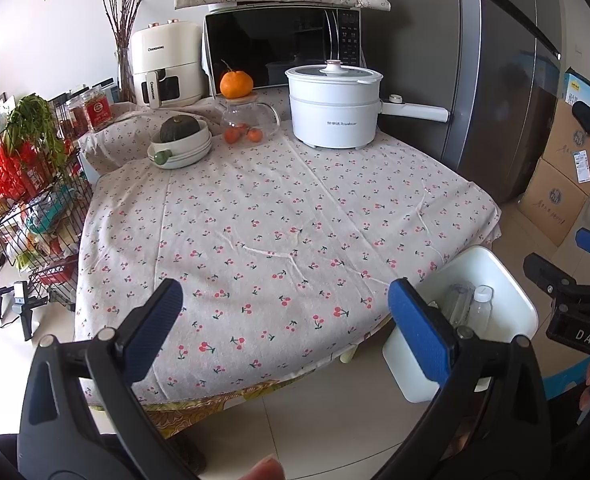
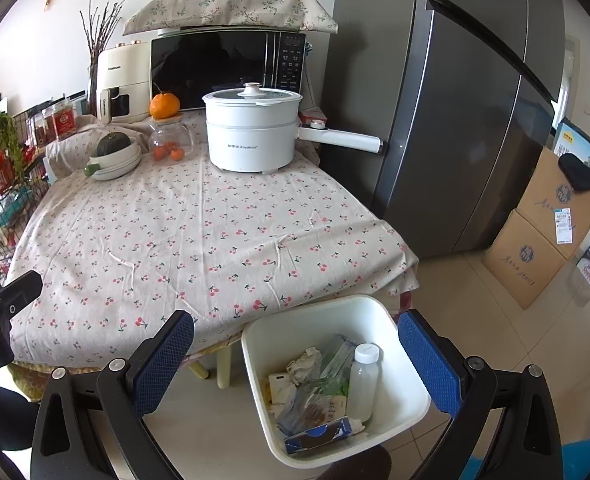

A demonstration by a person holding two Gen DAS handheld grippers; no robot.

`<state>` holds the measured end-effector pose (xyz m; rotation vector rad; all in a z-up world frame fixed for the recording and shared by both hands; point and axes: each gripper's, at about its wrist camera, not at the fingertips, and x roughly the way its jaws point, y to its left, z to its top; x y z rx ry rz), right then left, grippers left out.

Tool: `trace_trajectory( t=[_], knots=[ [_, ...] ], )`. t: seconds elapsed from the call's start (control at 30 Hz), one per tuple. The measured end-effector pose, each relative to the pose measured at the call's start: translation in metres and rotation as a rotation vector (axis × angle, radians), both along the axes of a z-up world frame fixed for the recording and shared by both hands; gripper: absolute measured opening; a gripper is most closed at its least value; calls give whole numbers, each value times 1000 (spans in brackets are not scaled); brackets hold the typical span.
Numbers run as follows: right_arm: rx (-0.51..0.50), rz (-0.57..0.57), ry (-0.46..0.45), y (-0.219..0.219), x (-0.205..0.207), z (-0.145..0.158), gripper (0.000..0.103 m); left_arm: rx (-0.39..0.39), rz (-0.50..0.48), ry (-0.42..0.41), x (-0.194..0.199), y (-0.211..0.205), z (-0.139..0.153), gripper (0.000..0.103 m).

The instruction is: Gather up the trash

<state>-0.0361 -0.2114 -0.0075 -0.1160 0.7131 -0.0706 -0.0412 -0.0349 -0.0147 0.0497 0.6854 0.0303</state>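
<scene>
The right hand-held gripper (image 2: pixel 295 364), blue-padded fingers spread wide and holding nothing, hangs just over the white square plastic bin (image 2: pixel 411 396) on the tiled floor at the near right corner of the bench (image 2: pixel 175 240). Inside the bin lie a clear plastic bottle with a white cap (image 2: pixel 363 384), crumpled paper (image 2: pixel 305 362), a clear wrapper (image 2: pixel 327 372) and a blue carton (image 2: pixel 319 434). The left hand-held gripper (image 1: pixel 285 332), fingers likewise spread and empty, hovers over the near edge of the cherry-print cloth. At the far side stand a white electric pot (image 1: pixel 333 114), a glass jug topped with an orange (image 1: pixel 247 118) and stacked bowls holding a green squash (image 1: pixel 181 140).
</scene>
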Motion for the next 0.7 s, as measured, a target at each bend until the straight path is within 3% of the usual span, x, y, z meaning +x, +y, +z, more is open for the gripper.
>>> trace_trajectory(
  t=[0.7],
  knots=[
    [4,-7,-4,-3,1,3,103,10,-4,3,0,0,-3,102]
  ],
)
